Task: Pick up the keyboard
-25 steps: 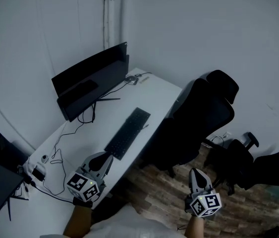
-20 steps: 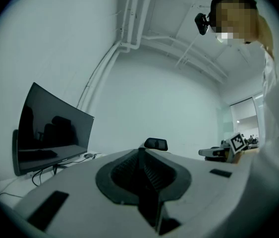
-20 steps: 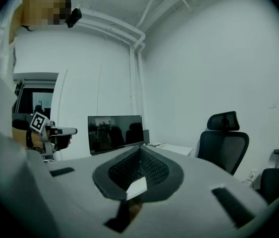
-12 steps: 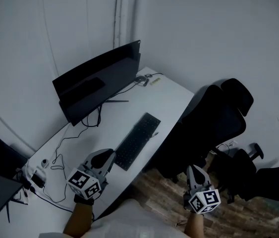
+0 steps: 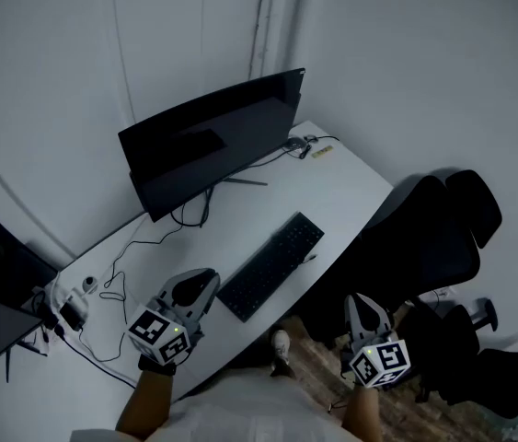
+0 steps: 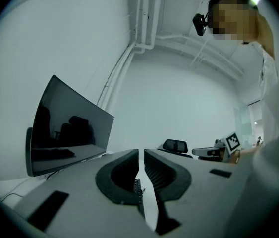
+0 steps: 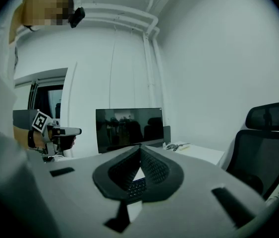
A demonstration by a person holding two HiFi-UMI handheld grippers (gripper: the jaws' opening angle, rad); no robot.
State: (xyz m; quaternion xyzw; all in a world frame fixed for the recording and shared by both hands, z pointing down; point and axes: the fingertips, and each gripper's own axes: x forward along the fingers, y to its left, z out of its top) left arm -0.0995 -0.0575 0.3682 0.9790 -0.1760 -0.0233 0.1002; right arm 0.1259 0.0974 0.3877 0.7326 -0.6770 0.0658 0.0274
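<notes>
A black keyboard [image 5: 270,265] lies slantwise on the white desk [image 5: 351,191], near its front edge. My left gripper [image 5: 209,277] hovers over the desk just left of the keyboard's near end, jaws shut and empty. My right gripper [image 5: 354,299] hangs over the floor off the desk's front edge, to the right of the keyboard, also shut and empty. In the left gripper view the shut left gripper [image 6: 140,152] points level and a strip of keyboard [image 6: 139,188] shows below the tips. In the right gripper view the keyboard [image 7: 137,186] shows under the closed right gripper [image 7: 140,148].
A dark monitor [image 5: 212,145] stands behind the keyboard, with cables [image 5: 120,274] trailing left across the desk. Small items [image 5: 309,145] lie at the far corner. A black office chair [image 5: 438,238] stands right of the desk on the wood floor [image 5: 318,366].
Both grippers have moved toward the desk, and the left one now sits closer to the keyboard's near end. The head view has swung, so the desk sits further right. Both jaws stayed shut.
</notes>
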